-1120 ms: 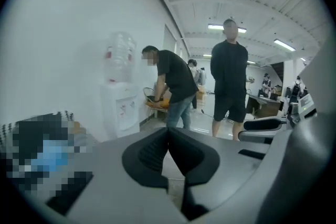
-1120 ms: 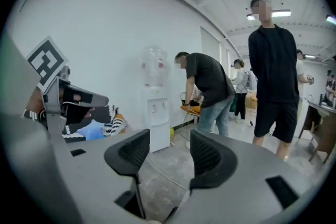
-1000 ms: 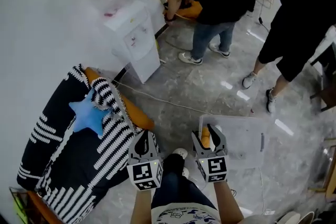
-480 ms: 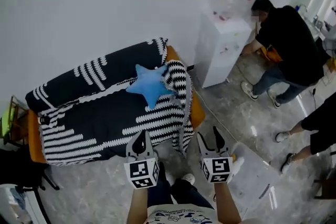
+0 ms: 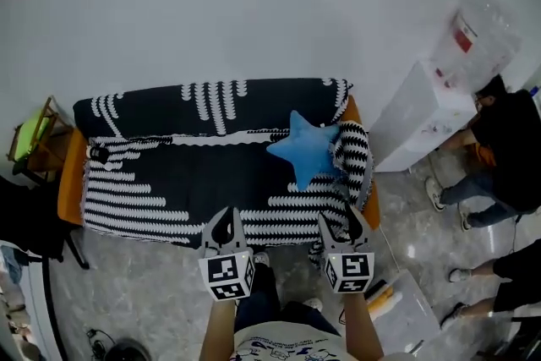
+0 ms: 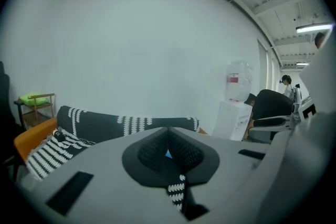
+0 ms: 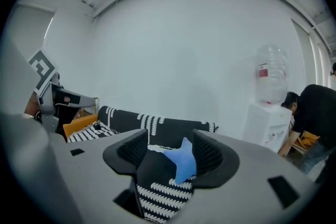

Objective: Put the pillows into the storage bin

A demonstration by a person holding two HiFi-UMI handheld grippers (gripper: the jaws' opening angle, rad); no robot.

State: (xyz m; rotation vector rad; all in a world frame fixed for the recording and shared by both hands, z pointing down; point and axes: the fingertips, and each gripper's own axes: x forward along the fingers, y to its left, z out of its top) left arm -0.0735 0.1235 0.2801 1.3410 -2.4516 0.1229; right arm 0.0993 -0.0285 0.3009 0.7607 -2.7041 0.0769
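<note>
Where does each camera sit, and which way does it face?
Head view: on the person's head, looking steeply down at the sofa; left gripper, right gripper and forearms show.
Left gripper view: on the left gripper, along its closed jaws toward the sofa.
Right gripper view: on the right gripper, along its empty jaws, just opening, toward the blue star pillow.
All three share the sofa.

Seemingly no legible text anywhere.
</note>
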